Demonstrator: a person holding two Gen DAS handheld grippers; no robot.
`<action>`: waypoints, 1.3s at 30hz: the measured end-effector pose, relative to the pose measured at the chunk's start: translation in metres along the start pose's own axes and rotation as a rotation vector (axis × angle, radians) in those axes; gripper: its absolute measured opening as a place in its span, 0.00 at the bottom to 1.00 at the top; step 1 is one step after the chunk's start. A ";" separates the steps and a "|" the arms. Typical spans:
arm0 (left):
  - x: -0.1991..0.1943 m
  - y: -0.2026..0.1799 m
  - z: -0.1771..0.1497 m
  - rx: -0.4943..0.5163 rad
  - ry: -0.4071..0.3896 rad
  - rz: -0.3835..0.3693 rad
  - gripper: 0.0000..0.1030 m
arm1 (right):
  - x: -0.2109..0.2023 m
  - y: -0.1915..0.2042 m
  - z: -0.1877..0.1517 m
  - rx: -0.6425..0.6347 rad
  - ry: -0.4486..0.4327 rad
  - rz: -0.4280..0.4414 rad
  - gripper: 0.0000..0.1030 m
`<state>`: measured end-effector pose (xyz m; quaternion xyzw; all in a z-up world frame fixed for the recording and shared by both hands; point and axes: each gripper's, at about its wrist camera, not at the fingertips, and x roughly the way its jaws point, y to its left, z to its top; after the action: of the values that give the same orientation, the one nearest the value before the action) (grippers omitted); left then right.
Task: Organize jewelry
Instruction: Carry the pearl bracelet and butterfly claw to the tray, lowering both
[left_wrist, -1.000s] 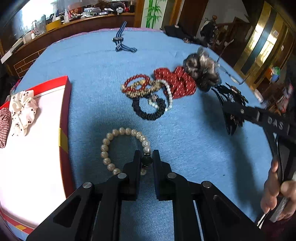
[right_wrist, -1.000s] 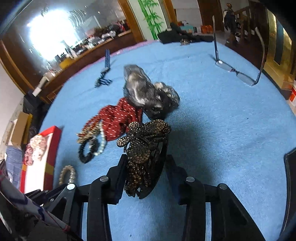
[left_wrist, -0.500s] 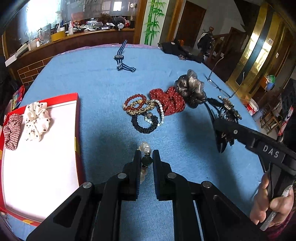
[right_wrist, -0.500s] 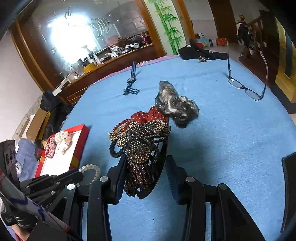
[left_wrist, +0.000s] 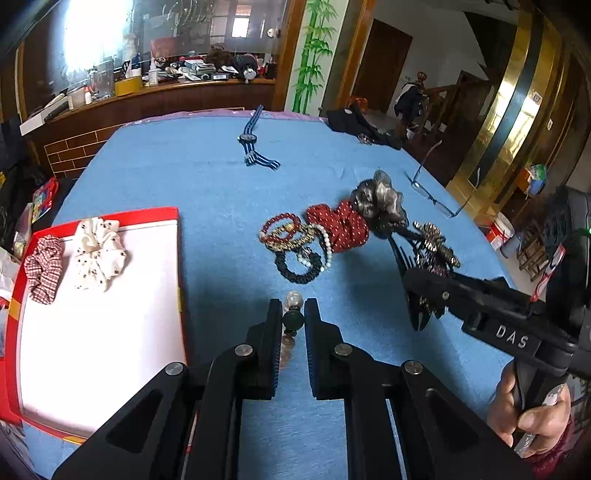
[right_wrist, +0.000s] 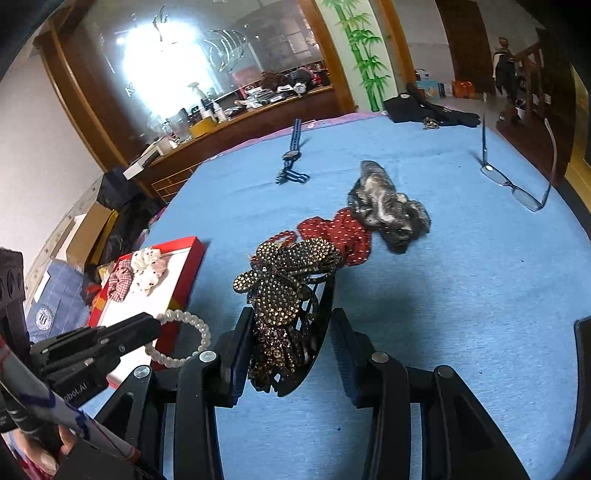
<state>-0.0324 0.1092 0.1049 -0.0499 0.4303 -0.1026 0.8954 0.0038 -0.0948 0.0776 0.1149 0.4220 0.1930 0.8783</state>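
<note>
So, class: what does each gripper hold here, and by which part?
Left gripper: pearl bracelet, pinched at its dark bead. Right gripper: rhinestone hair clip, gripped across its lower body.

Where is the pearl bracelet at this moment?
The pearl bracelet hangs from the shut left gripper, held above the blue table, beside the red box.

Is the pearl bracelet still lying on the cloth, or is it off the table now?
Off the table. The left tongs pinch its dark bead, and the pearl bracelet hangs from them as a free loop.
</note>
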 end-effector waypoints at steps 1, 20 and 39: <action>-0.003 0.002 0.001 -0.005 -0.006 0.002 0.11 | 0.000 0.002 0.000 -0.004 0.002 0.003 0.43; -0.068 0.090 0.006 -0.110 -0.110 0.129 0.11 | 0.026 0.093 0.012 -0.144 0.088 0.158 0.43; -0.041 0.202 0.007 -0.238 -0.040 0.226 0.11 | 0.115 0.174 0.037 -0.198 0.218 0.157 0.43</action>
<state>-0.0232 0.3156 0.1047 -0.1092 0.4246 0.0515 0.8973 0.0561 0.1104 0.0832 0.0388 0.4835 0.3128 0.8166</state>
